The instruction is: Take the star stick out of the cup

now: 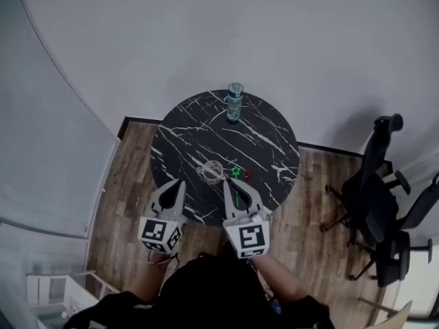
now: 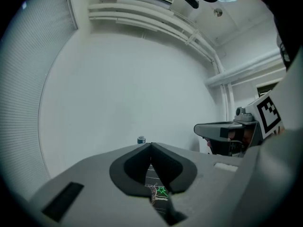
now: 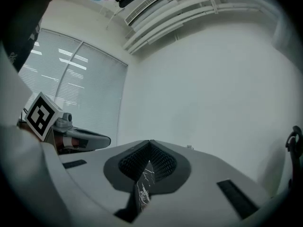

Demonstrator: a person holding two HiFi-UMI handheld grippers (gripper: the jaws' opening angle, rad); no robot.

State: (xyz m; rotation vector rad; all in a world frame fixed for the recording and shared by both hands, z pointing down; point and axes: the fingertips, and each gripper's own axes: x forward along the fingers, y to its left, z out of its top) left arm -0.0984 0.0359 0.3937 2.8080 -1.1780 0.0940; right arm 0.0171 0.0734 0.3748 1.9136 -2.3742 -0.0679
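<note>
Just beyond closed, empty left tongs [image 1: 181, 183] and right tongs [image 1: 227, 184], the star stick [image 1: 236, 172].

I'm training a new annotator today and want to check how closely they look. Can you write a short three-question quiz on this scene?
1. True or false: the left gripper is shut on the green star.
2. Multiple choice: where does the bottle stand on the round table?
A. near the far edge
B. right beside the cup
C. at the near edge, under the grippers
3. Fill in: in the head view, the green star shows just to the ___ of the clear cup.

Key
1. False: its jaws are together with nothing between them, held short of the star.
2. A
3. right
</note>
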